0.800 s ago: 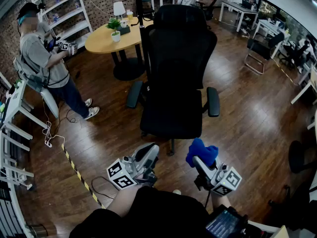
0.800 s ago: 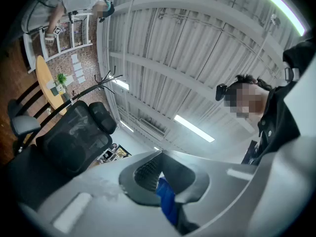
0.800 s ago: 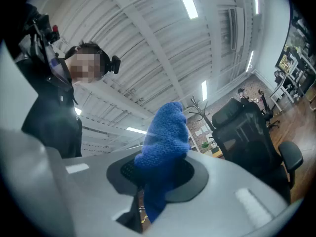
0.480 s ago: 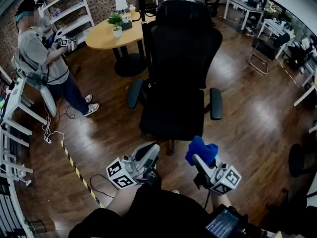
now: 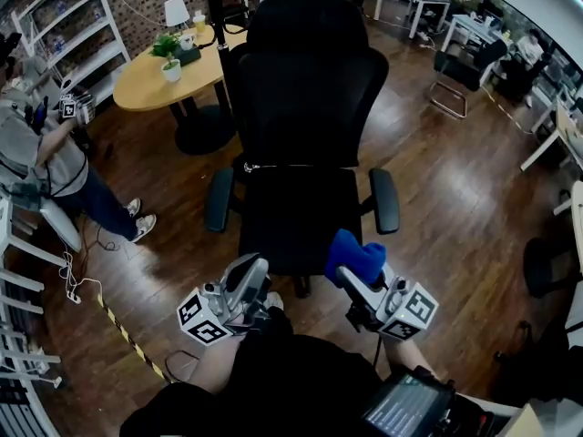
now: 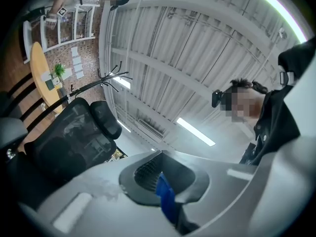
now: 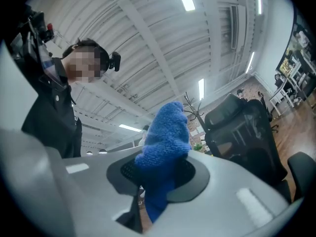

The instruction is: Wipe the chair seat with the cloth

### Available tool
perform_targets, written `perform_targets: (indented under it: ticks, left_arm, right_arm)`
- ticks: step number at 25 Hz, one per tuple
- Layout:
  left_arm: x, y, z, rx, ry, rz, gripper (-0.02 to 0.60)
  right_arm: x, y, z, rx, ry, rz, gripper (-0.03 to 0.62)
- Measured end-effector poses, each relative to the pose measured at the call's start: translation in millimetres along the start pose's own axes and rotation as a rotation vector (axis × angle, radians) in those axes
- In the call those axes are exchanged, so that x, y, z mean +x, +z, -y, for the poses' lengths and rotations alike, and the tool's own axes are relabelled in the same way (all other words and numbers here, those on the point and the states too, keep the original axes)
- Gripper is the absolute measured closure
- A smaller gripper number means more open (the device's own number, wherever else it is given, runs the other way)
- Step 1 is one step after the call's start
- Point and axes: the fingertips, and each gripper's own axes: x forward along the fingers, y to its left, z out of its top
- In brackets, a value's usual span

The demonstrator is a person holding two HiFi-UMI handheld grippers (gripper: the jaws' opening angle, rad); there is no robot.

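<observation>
Right gripper (image 5: pixel 350 268) jaws are clamped on the blue cloth (image 5: pixel 355 255), which stands bunched above the jaw tips. Left gripper (image 5: pixel 248 272) jaws are pressed together; only a thin blue strip shows at their seam, and what it is cannot be determined. Both grippers point up toward the corrugated ceiling (image 6: pixel 207 48). From overhead, the cloth overlaps the front right corner of the black chair seat (image 5: pixel 291 212); contact cannot be confirmed. The left gripper sits just before the seat's front left edge. The chair stands on a dark wooden floor (image 5: pixel 455 180), with a round wooden table (image 5: pixel 150 85) behind it at left, white shelving (image 5: pixel 68 21) along the brick wall, and a bystander (image 5: pixel 32 157) at the far left edge. Compared with 0.5 s ago, the seat now lies nearer the grippers, the cloth has gone from short of the seat to over its corner, and the bystander sits further toward the frame edge.
</observation>
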Motion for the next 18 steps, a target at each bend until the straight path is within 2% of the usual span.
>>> perform_targets:
  ticks: [4, 10, 14, 16, 18]
  left_arm:
    - [9, -17, 39, 0.026, -0.025, -0.024, 0.589]
    - [22, -52, 111, 0.042, -0.027, -0.033, 0.589]
    - [29, -59, 146, 0.065, -0.043, -0.053, 0.589]
    - [25, -56, 158, 0.053, -0.058, -0.042, 0.589]
    - [19, -52, 166, 0.041, -0.068, -0.028, 0.589]
  right_arm:
    - [-24, 7, -18, 0.015, -0.004, -0.04, 0.514]
    - [-64, 20, -83, -0.044, 0.103, -0.083, 0.514]
    - [-70, 39, -120, 0.077, 0.171, 0.025, 0.514]
    - [-71, 40, -137, 0.021, 0.171, 0.03, 0.514]
    - [-67, 37, -154, -0.087, 0.148, -0.009, 0.514]
